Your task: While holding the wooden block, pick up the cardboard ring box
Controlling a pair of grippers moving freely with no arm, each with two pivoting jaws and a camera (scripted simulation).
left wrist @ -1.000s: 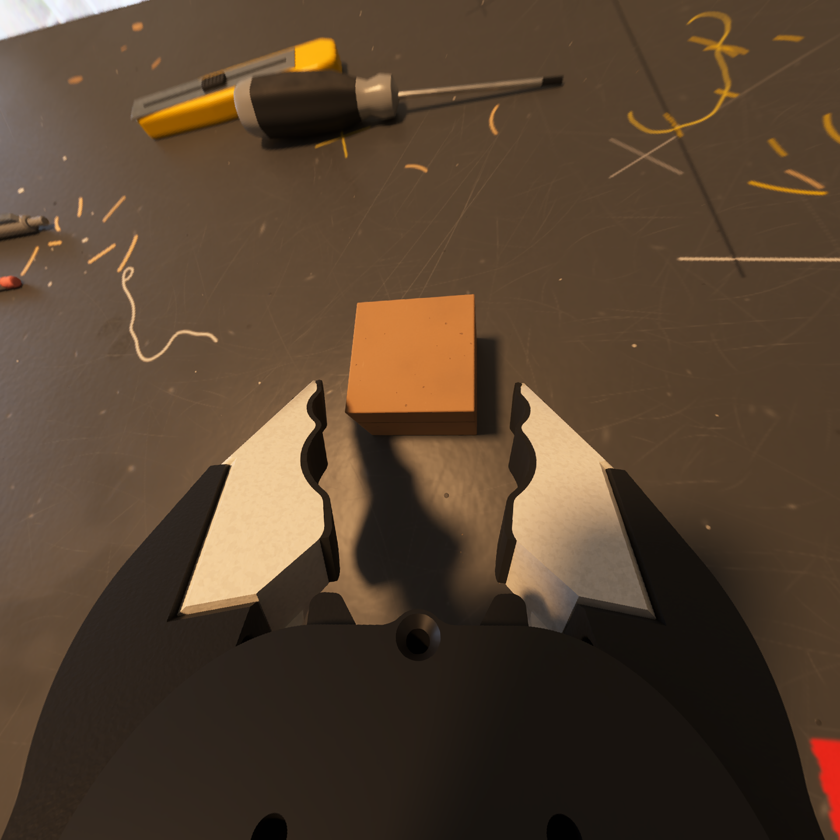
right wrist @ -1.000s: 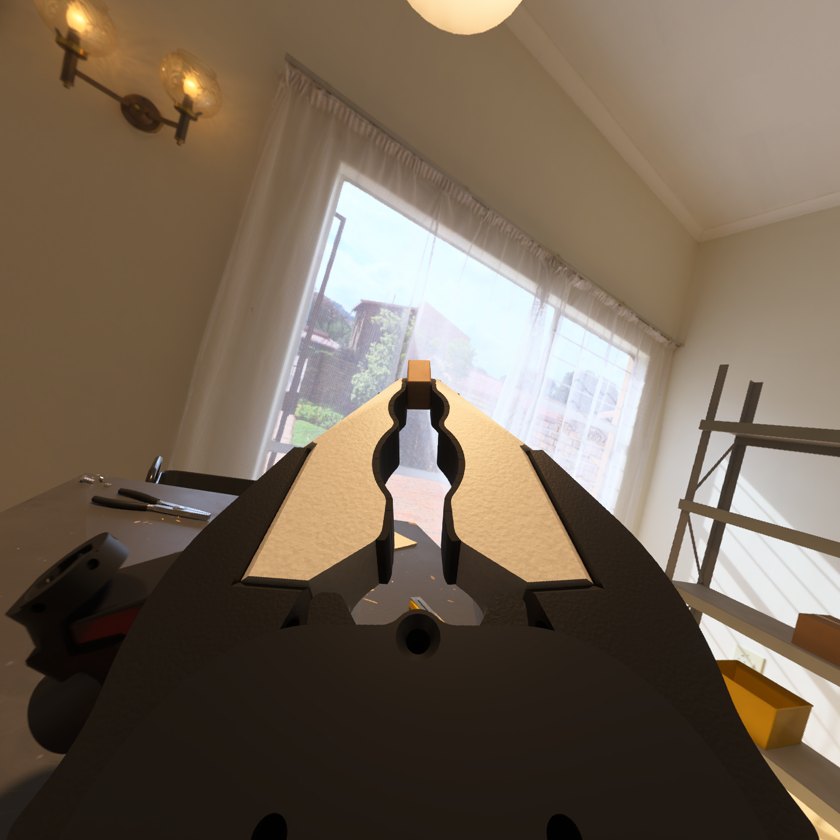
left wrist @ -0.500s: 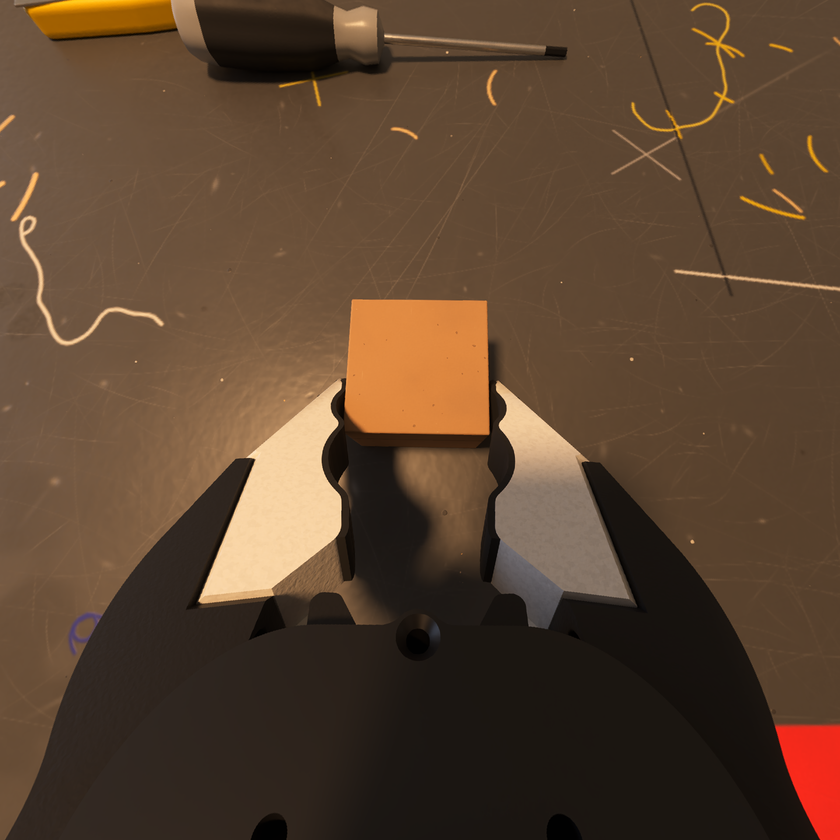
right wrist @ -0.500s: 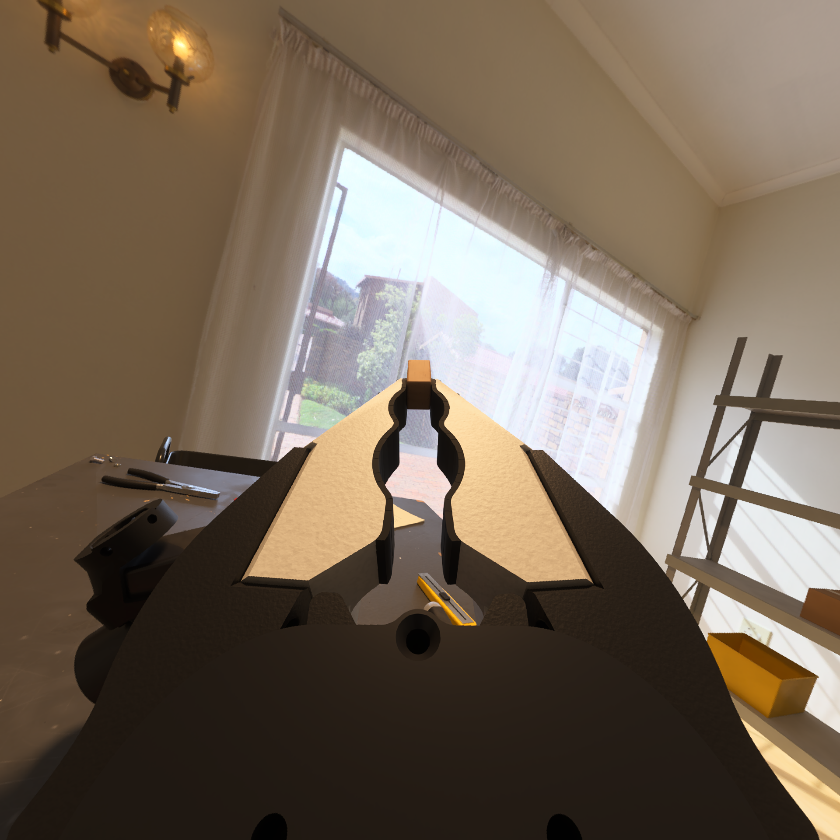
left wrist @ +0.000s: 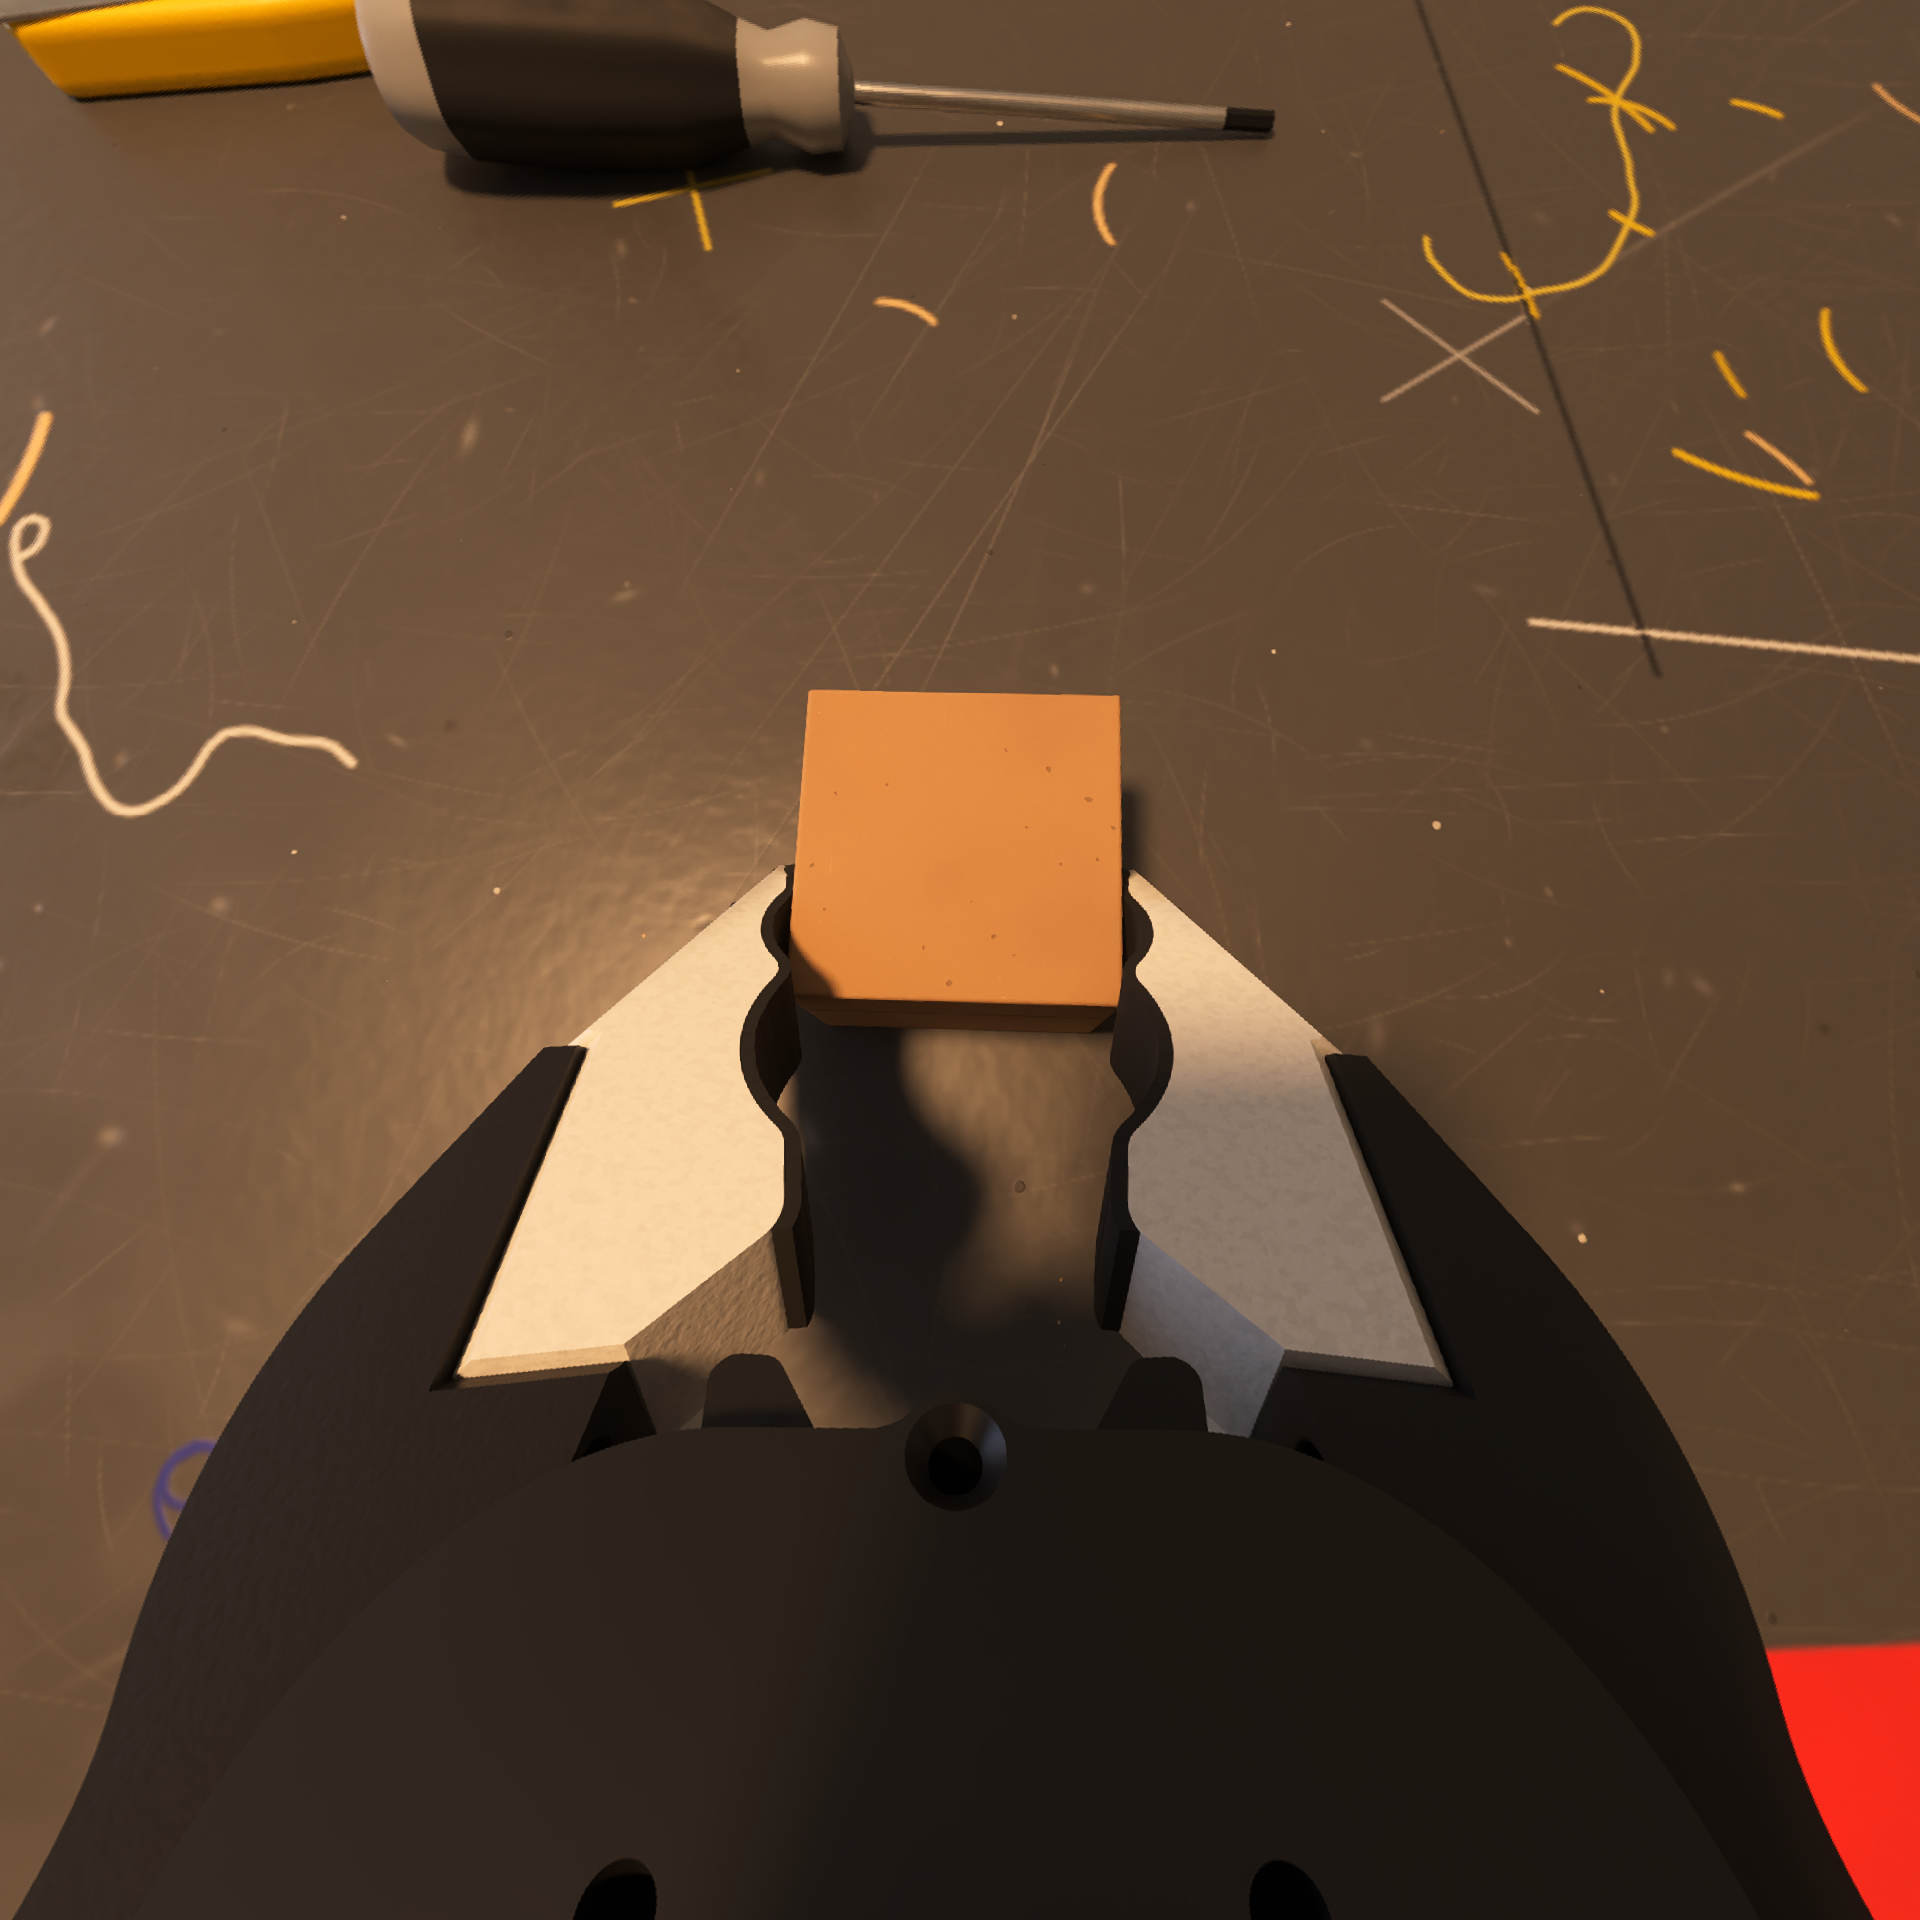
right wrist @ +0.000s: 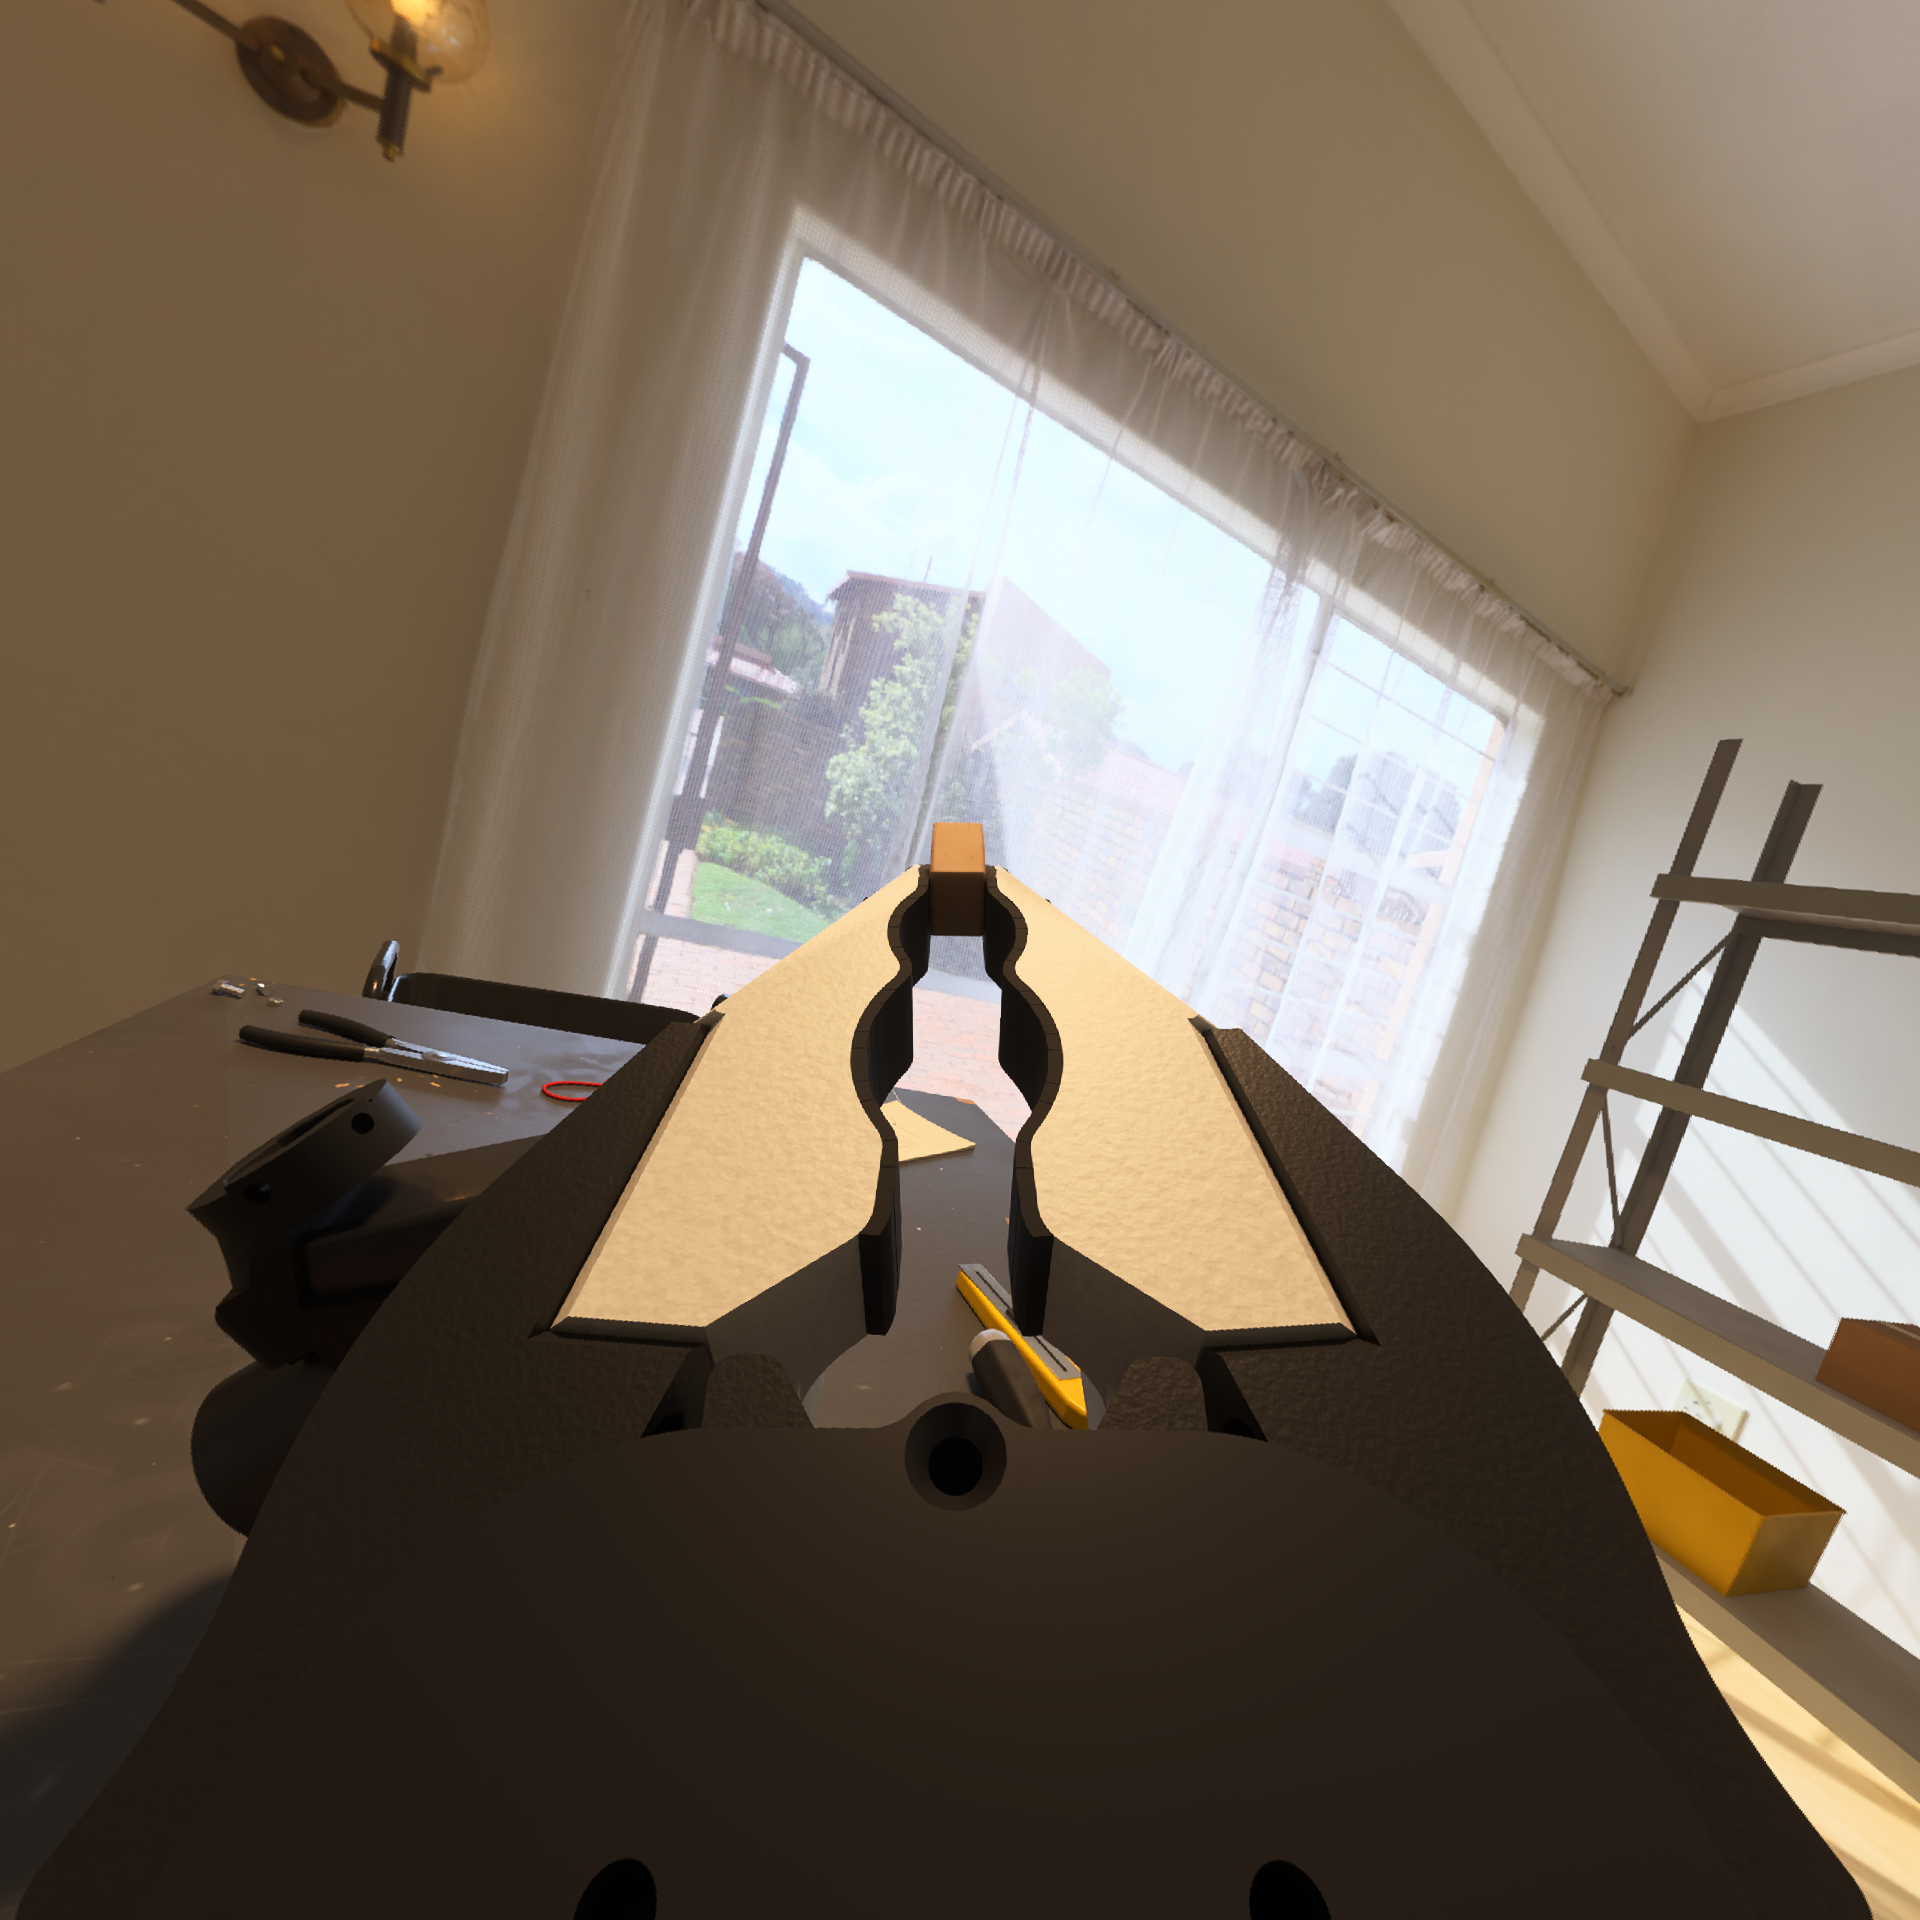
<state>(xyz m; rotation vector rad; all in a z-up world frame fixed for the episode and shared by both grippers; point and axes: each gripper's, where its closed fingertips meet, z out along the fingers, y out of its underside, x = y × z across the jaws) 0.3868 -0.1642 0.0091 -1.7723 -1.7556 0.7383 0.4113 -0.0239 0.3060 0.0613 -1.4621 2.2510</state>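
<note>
Cardboard ring box (left wrist: 958, 852) between left claw (left wrist: 958, 914) fingertips, tabletop (left wrist: 1351, 831) beneath.

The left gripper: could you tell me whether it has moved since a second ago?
Yes. The left gripper has advanced toward the screwdriver, its fingers closing around the cardboard ring box.

The cardboard ring box (left wrist: 958, 852) is a flat, square-topped orange-brown box with faint dark specks and a thin seam along its near edge. It lies flat, set between the fingertips of the left gripper (left wrist: 958, 914), whose tips meet its two sides, while its far half reaches out past them. The wooden block (right wrist: 957, 878) is a small tan piece, upright, pinched at the very tips of the right gripper (right wrist: 957, 902), its top end poking out beyond them.
</note>
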